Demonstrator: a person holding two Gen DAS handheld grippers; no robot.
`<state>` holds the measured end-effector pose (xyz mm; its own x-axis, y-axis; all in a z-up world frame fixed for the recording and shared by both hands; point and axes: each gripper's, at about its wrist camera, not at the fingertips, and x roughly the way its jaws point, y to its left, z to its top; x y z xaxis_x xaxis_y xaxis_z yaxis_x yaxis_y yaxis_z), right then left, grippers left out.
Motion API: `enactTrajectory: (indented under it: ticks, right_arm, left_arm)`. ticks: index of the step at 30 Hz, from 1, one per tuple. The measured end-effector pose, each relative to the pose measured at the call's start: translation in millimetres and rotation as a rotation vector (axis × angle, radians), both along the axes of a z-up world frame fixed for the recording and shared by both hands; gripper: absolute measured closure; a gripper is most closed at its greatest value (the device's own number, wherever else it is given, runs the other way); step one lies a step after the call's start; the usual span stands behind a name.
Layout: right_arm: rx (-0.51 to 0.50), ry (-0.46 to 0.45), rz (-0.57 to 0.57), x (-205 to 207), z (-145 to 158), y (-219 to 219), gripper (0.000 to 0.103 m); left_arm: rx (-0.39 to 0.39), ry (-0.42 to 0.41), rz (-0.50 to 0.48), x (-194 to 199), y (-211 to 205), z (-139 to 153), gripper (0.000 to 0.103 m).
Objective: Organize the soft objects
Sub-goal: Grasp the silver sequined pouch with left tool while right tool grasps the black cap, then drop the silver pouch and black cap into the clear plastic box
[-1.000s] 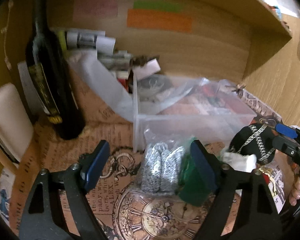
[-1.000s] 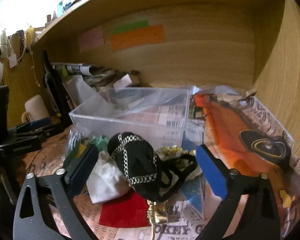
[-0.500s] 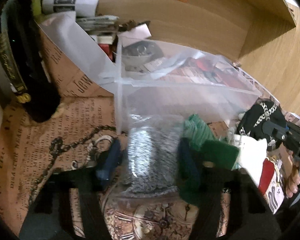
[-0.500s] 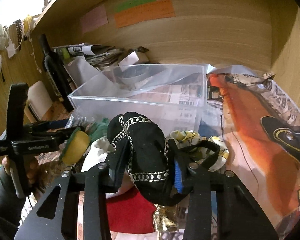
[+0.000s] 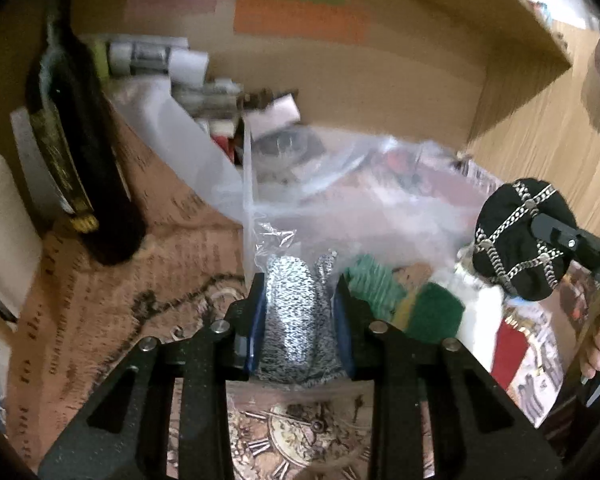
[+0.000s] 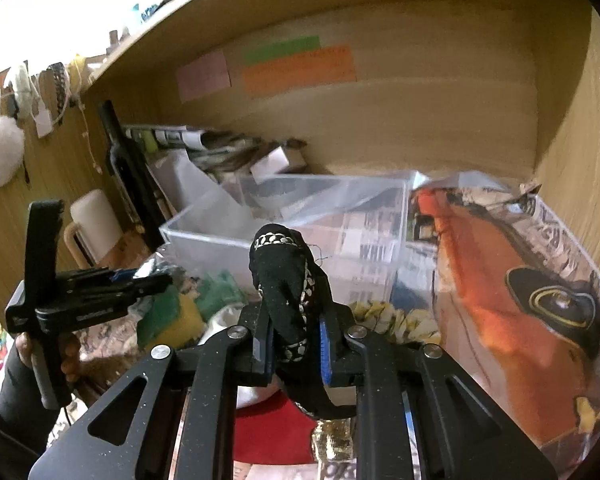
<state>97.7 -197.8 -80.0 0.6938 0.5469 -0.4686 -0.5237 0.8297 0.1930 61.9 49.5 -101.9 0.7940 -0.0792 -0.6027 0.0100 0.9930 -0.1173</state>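
My left gripper (image 5: 300, 320) is shut on a bagged grey-and-white speckled knit item (image 5: 296, 320), held just in front of the clear plastic bin (image 5: 248, 184). My right gripper (image 6: 294, 344) is shut on a black fabric piece with silver chain trim (image 6: 284, 276), lifted above the pile; it also shows at the right of the left wrist view (image 5: 520, 236). On the paper-covered surface lie a green cloth (image 5: 374, 282), a green-and-yellow sponge (image 5: 432, 314), a white cloth (image 5: 480, 316), a red cloth (image 6: 268, 436) and a yellow-patterned scrunchie (image 6: 384, 316).
The clear bin (image 6: 396, 240) stands inside a wooden shelf nook with walls at the back and right. A dark wine bottle (image 5: 80, 160) and a white mug (image 6: 94, 224) stand at the left. Rolled papers and small boxes (image 5: 160, 56) lie behind.
Both grippers shut from open, the left on the bagged knit item, the right on the black chain-trimmed piece. Both objects have been lifted off the pile.
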Motion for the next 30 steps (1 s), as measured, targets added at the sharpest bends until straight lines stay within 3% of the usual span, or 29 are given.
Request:
enactTrajectory:
  ticks: [7,15,22,30]
  right_arm:
    - [0.051,-0.082,-0.004,-1,27,-6,0.088]
    - [0.079,-0.176,-0.019,9,56,-5,0.088]
    - [0.047,-0.192,-0.051,38,62,8,0.088]
    - [-0.048,-0.112,-0.075,89,41,31,0.088]
  left_arm:
    - [0.019,-0.115,0.008,-7,-1,37,0.073]
    - [0.017,-0.179,0.009,17,-1,66,0.073]
    - [0.018,-0.157,0.006,53,1,71,0.073]
    - [0.017,-0.031,-0.009,112,4,51,0.073]
